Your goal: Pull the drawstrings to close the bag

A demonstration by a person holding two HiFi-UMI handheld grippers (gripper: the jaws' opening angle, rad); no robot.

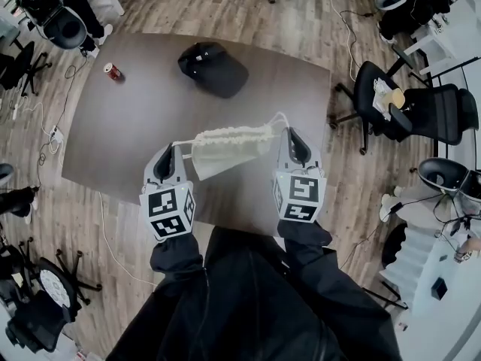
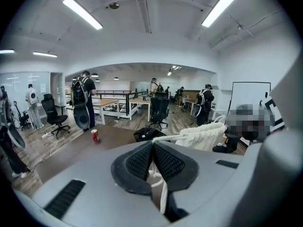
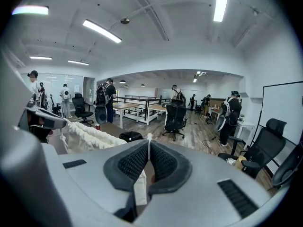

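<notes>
A white cloth drawstring bag (image 1: 228, 146) hangs in the air between my two grippers, above the dark table (image 1: 150, 111), with its mouth gathered into tight pleats. My left gripper (image 1: 172, 147) is shut on the left drawstring (image 1: 183, 144), which runs taut to the bag. My right gripper (image 1: 288, 131) is shut on the right drawstring (image 1: 279, 118). In the left gripper view the cord (image 2: 156, 188) passes between the pads (image 2: 168, 162) and the bag (image 2: 201, 135) hangs to the right. In the right gripper view the bag (image 3: 87, 135) is at left and cloth tape (image 3: 141, 188) hangs from the jaws.
A black cap (image 1: 213, 68) and a red can (image 1: 112, 71) lie on the far part of the table. Office chairs (image 1: 421, 111) stand to the right and at left (image 1: 45, 13). Cables (image 1: 45, 134) trail over the wooden floor. Several people stand in the room (image 2: 83, 98).
</notes>
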